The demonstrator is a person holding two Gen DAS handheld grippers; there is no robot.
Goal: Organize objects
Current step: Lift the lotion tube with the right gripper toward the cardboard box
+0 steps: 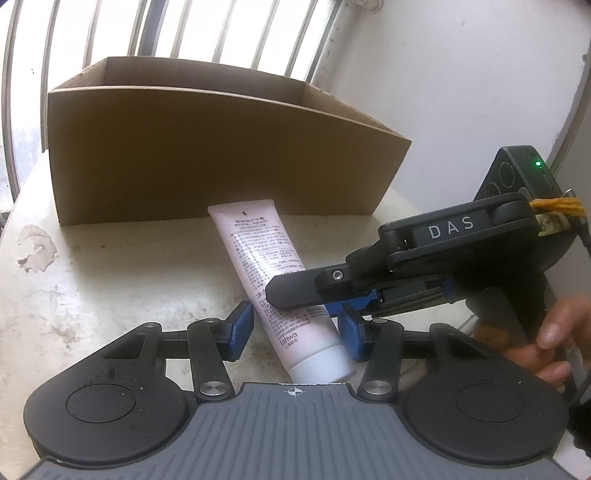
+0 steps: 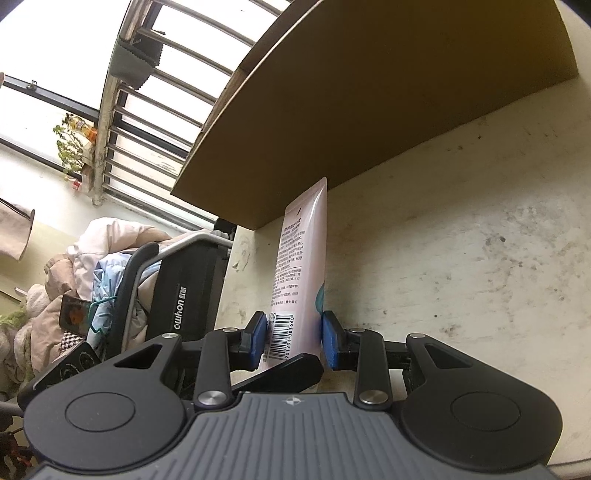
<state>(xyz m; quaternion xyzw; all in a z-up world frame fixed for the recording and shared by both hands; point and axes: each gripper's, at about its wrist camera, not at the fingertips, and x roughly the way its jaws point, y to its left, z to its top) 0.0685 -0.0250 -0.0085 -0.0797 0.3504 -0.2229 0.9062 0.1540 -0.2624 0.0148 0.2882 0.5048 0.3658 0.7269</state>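
A pink tube [image 1: 266,258] with a white cap lies slanted over the pale table [image 1: 110,277], its crimped end at the foot of the open cardboard box [image 1: 221,155]. My left gripper [image 1: 295,330] is open around the cap end: a gap shows beside the left pad, and the right pad is close to the tube. My right gripper [image 1: 295,301] comes in from the right and clamps the tube's lower body. In the right wrist view my right gripper [image 2: 295,339] presses both blue pads on the tube [image 2: 303,258] at its barcode. A black finger [image 2: 284,373] of the left gripper crosses below it.
The box [image 2: 369,110] stands at the back of the table [image 2: 461,258] under a barred window [image 1: 221,33]. A person's hand [image 1: 554,339] holds the right gripper's handle. Past the table's left edge are a black frame [image 2: 184,295] and piled clothes [image 2: 92,258].
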